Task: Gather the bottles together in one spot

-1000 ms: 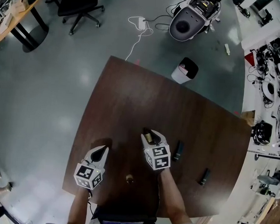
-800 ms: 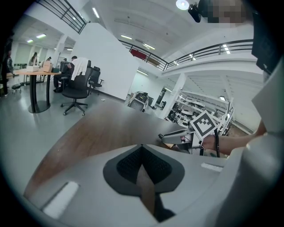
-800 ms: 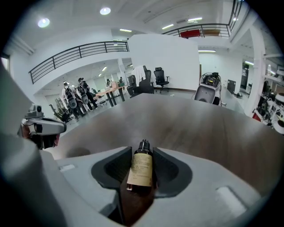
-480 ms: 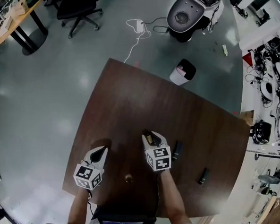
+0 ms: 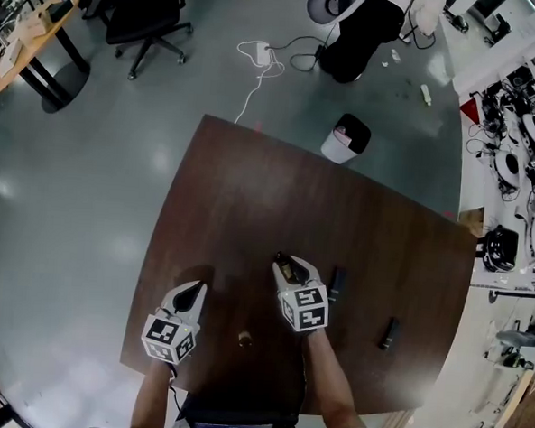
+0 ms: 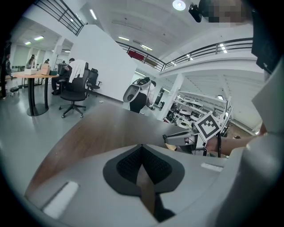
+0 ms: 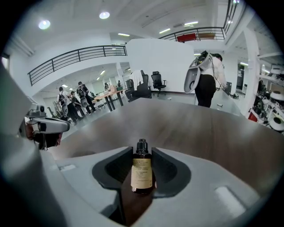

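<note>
The fingers [image 7: 111,170] of your right gripper [image 7: 141,153] have just been closing, and a small amber glass bottle with a black cap and a cream label [image 7: 142,170] stands upright between them. The dark pads sit against its two sides with no gap showing. By my judgement the grip is only just made, so firm it up before you lift. Keep the pads on the labelled body rather than on the narrow cap, and hold the bottle vertical so it does not pivot in the pinch. Then carry it low towards the others.

To the right of those fingers, a dark slim bottle [image 5: 336,282] lies near them on the dark brown wooden bench [image 5: 251,189]. A second dark bottle [image 5: 389,333] lies further right, well apart. Behind the fingers, towards you, sits a small brownish thing [image 5: 244,339] too small to identify.

Your right forearm reaches in from the near edge, and the gripper is pitched steeply down with its marker cube uppermost.

The fingers of your left gripper [image 6: 142,148] are pressed together on nothing. That gripper hangs well to the left, tilted more gently, over the bench's near-left corner.
</note>
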Demonstrator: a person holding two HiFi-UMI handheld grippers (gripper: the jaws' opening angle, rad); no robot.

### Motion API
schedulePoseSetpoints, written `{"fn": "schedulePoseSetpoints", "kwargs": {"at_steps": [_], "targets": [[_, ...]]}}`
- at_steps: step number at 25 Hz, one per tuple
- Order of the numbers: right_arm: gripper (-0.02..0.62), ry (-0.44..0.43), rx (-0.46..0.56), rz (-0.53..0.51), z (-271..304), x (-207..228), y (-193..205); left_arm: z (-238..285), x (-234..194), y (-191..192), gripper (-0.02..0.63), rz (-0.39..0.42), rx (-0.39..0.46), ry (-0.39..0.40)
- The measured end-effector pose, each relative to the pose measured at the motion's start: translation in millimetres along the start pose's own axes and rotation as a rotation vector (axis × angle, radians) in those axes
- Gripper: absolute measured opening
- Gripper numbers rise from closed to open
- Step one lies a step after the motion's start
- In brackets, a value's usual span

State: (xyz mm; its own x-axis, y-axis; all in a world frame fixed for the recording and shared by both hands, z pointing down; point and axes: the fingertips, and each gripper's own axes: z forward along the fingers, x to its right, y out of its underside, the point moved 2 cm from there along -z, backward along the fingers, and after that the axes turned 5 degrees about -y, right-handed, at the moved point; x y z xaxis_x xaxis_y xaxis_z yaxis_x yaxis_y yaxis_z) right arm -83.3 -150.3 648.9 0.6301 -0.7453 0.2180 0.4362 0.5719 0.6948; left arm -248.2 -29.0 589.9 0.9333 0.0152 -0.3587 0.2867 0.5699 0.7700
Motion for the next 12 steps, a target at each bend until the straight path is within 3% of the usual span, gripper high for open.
{"fn": "schedulePoseSetpoints", "kwargs": {"at_steps": [12], "targets": [[0.132, 0.021, 0.034, 0.002, -23.3, -3.8, 5.7, -3.6, 9.8, 0.2, 0.002, 0.017, -0.002, 0.017]]}}
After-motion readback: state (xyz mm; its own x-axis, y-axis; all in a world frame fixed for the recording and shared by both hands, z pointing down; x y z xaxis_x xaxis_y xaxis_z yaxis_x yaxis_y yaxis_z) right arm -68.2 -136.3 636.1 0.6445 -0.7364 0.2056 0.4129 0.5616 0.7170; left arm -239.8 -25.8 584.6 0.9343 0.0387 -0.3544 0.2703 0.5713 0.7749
